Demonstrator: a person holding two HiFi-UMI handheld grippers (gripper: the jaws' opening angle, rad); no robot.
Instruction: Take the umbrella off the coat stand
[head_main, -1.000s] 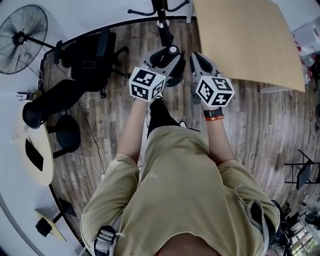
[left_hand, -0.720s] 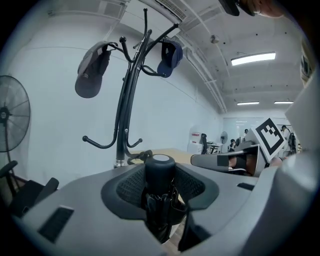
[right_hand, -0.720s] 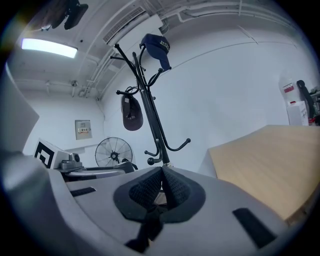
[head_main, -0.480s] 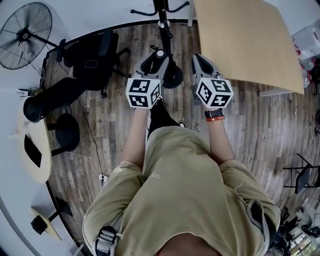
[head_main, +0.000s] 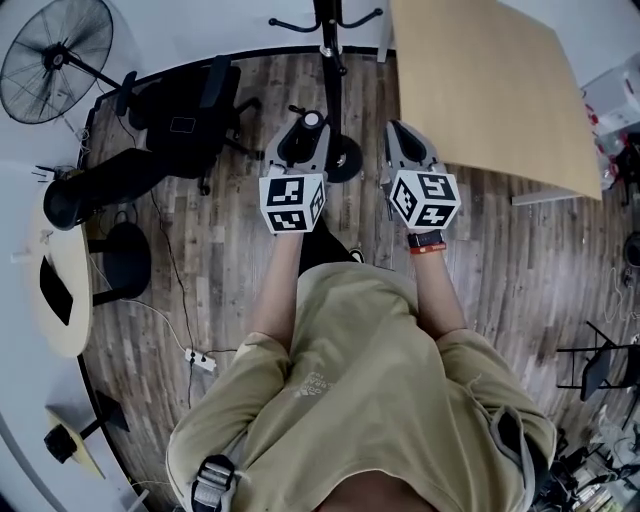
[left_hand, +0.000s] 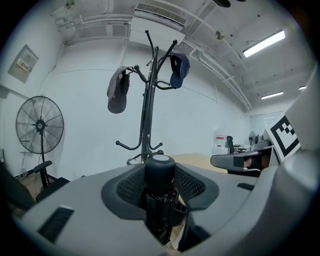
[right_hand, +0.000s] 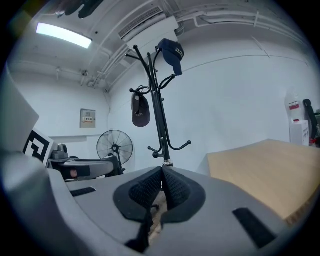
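A folded black umbrella with a round cap stands upright between the pads of my left gripper, which is shut on it. From the head view its top pokes out of the left gripper. The black coat stand rises a short way ahead, apart from the umbrella, its pole at the top of the head view. My right gripper is beside the left one, shut with nothing in it, and also faces the coat stand.
A grey cap and a navy cap hang on the stand. A wooden table is to the right. To the left are a floor fan, black office chairs and a round table. A power strip lies on the floor.
Both grippers have drawn back from the coat stand, whose base now lies farther ahead. The left gripper has turned with the umbrella to point straight ahead.
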